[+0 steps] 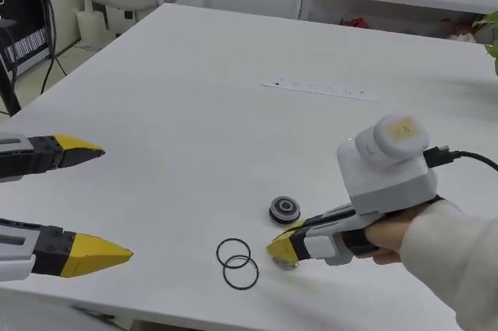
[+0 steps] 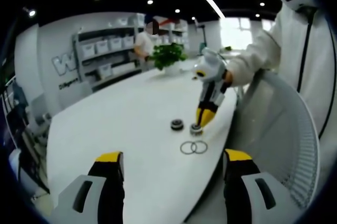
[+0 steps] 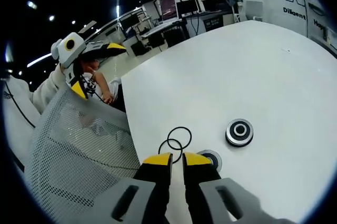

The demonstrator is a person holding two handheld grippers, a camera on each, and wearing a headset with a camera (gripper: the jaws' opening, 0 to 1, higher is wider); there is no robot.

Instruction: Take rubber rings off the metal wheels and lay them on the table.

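Two rubber rings (image 1: 237,262) already lie loose and overlapping on the table (image 1: 194,97), close to its near edge. Just right of them sits a metal wheel (image 1: 286,262), pale and seemingly bare, though I cannot be sure. A little farther off is a second wheel (image 1: 285,209) with a dark band round it, which looks to be its rubber.

The right gripper (image 1: 282,248) has its jaws drawn almost together, with only a slit between them and nothing visibly clamped. Its tips are down against the near wheel. The left gripper (image 1: 114,202) hangs well to the left, jaws spread wide and empty.

The banded wheel seems the one left to strip. It is small and will likely skate on the smooth top, so the left gripper should come across and pin it by the hub. The right tips, kept narrow, can then hook under the band's edge and roll it off sideways rather than pull straight up. Set that ring down clear of the pair.
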